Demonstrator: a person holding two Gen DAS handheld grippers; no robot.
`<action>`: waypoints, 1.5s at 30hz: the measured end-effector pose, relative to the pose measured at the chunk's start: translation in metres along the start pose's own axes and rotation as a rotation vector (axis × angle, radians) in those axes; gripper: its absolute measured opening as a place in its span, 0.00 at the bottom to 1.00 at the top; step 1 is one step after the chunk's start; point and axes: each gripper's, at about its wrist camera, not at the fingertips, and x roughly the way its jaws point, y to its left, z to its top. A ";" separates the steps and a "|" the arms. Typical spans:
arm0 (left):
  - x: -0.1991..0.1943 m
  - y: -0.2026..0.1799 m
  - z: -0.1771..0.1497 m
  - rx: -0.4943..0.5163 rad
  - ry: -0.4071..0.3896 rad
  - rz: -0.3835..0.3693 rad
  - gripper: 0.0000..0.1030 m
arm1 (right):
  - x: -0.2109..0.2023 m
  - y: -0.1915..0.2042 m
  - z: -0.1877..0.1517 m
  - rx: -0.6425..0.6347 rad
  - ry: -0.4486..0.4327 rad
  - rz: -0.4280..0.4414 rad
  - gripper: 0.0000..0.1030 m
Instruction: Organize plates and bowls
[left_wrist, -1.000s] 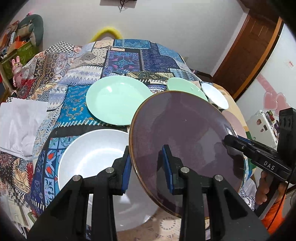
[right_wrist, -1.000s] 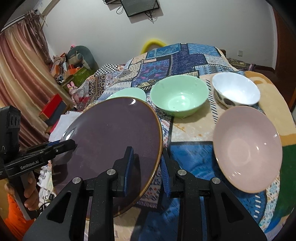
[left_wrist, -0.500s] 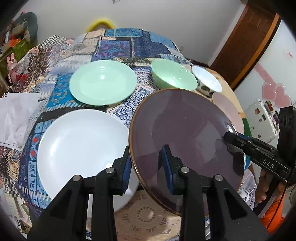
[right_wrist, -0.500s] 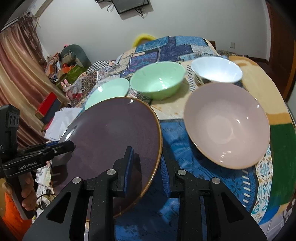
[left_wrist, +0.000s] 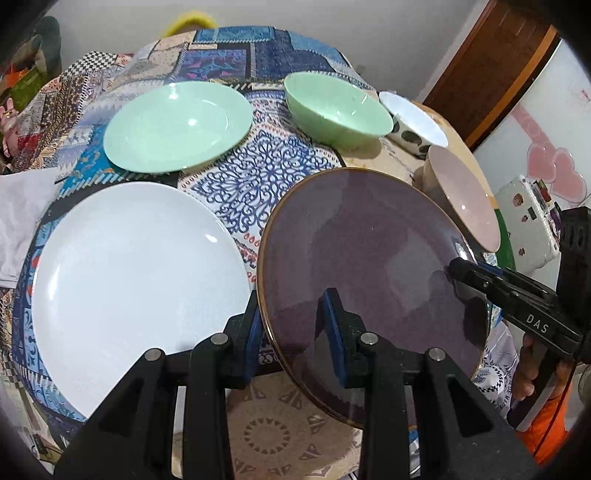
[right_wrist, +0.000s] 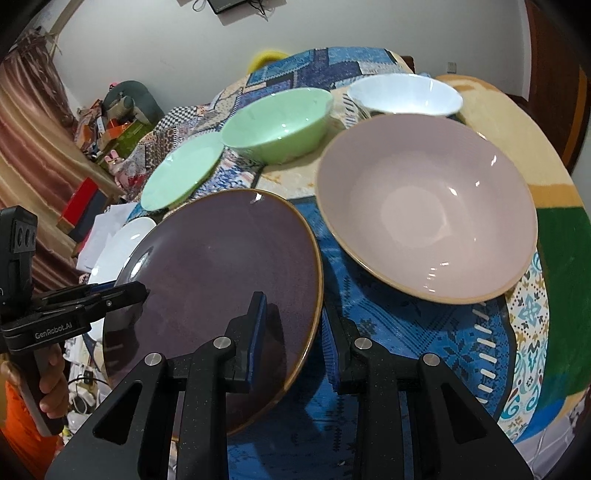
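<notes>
Both grippers hold one dark purple plate (left_wrist: 369, 266) by opposite rims, tilted, just above the table; it also shows in the right wrist view (right_wrist: 221, 280). My left gripper (left_wrist: 293, 325) is shut on its left rim. My right gripper (right_wrist: 291, 328) is shut on its right rim. A white plate (left_wrist: 133, 273) lies to the left, a mint green plate (left_wrist: 177, 125) behind it. A green bowl (right_wrist: 277, 125), a white bowl (right_wrist: 404, 96) and a pink bowl (right_wrist: 424, 206) stand on the right.
The round table carries a patterned patchwork cloth (left_wrist: 258, 177). A folded white cloth (left_wrist: 18, 206) lies at the left edge. A wooden door (left_wrist: 495, 62) and a white appliance (left_wrist: 528, 218) stand beyond the right edge. Clutter fills the far left corner (right_wrist: 110, 125).
Both grippers have moved forward and down with the purple plate, closer to the table. The bowls and plates now look larger and nearer. Both grips are unchanged.
</notes>
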 end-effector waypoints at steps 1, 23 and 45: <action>0.003 0.000 0.000 0.001 0.005 -0.001 0.31 | 0.001 -0.001 0.000 0.002 0.004 -0.001 0.25; 0.024 -0.005 -0.003 0.034 0.048 0.035 0.31 | 0.006 -0.007 0.000 -0.037 0.034 -0.060 0.27; -0.077 0.031 -0.014 -0.017 -0.182 0.153 0.66 | -0.032 0.066 0.017 -0.159 -0.094 -0.012 0.63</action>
